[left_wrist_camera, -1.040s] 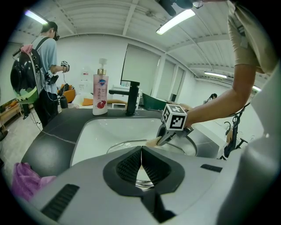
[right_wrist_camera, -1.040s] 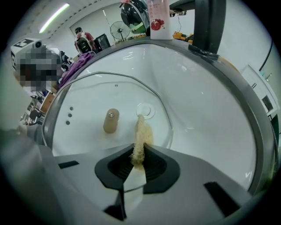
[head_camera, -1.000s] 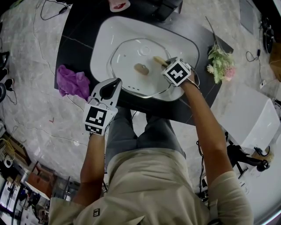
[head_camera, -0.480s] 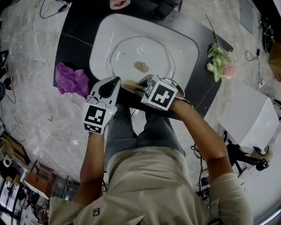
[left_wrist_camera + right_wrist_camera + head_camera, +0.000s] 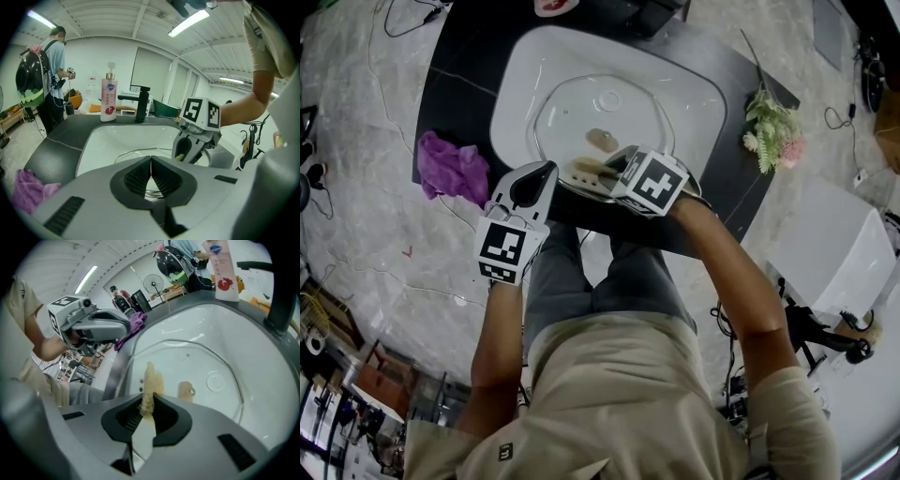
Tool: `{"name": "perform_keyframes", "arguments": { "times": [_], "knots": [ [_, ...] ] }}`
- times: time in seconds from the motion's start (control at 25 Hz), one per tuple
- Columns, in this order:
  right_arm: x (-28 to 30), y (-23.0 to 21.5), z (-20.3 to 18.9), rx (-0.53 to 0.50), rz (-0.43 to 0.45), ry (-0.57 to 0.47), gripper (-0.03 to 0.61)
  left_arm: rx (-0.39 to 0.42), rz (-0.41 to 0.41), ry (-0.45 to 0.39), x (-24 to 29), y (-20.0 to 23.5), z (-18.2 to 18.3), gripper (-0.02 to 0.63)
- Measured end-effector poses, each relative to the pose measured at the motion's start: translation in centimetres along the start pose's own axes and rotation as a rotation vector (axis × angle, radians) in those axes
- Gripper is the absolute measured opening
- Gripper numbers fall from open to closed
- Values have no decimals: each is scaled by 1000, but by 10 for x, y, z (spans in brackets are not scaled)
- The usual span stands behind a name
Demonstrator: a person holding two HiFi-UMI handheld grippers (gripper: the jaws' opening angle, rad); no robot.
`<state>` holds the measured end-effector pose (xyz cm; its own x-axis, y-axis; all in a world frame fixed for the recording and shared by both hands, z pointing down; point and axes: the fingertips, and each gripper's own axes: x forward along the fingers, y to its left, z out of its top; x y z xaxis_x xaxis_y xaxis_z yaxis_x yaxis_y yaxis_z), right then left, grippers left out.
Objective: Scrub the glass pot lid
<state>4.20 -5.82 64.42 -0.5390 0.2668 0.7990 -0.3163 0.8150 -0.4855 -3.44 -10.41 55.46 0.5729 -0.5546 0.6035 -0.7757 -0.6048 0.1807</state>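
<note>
Beige fibre scrubber (image 5: 151, 378) pinched in the right gripper (image 5: 147, 408), poised at the glass pot lid (image 5: 201, 357).

Clamps narrowly on the scrubber's lower end, letting the free end stick out past the jaw tips toward the lid's near rim; touching or just above, cannot tell. Finds the lid lying in the white sink (image 5: 520, 84), straight ahead of and below those jaws, brown knob (image 5: 187, 390) further ahead. Keeps the left gripper (image 5: 546, 173) pressed together on nothing, at the sink's near edge just beside the right one, purple cloth (image 5: 455, 169) off to its left. Reads as mid-scrub, working the lid's near part. Calls next for pressing down and sweeping forward across the glass toward knob and far rim, with a firm pinch; possibly for steadying the lid with the idle gripper, smooth glass being likely to slide.
</note>
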Motion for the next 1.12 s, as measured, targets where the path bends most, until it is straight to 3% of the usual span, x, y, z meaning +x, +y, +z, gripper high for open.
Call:
{"name": "perform_keyframes", "arguments": {
  "times": [0.12,0.28,0.4,0.88,1.0,1.12],
  "knots": [
    [-2,-56,-25,71,-129,48,48,10,4,8,1,1,-1,15],
    [-12,-137,-55,235,-316,23,48,12,2,16,1,2,-2,15],
    [-19,-166,-60,255,-400,24,48,9,3,19,1,4,-3,15],
    [-16,-160,-55,215,-396,63,48,2,3,21,2,4,-6,15],
    [-7,-138,-44,179,-340,69,48,0,1,22,2,4,-7,17],
    [6,-89,-17,85,-210,46,48,0,1,22,2,4,-7,15]
  ]
}}
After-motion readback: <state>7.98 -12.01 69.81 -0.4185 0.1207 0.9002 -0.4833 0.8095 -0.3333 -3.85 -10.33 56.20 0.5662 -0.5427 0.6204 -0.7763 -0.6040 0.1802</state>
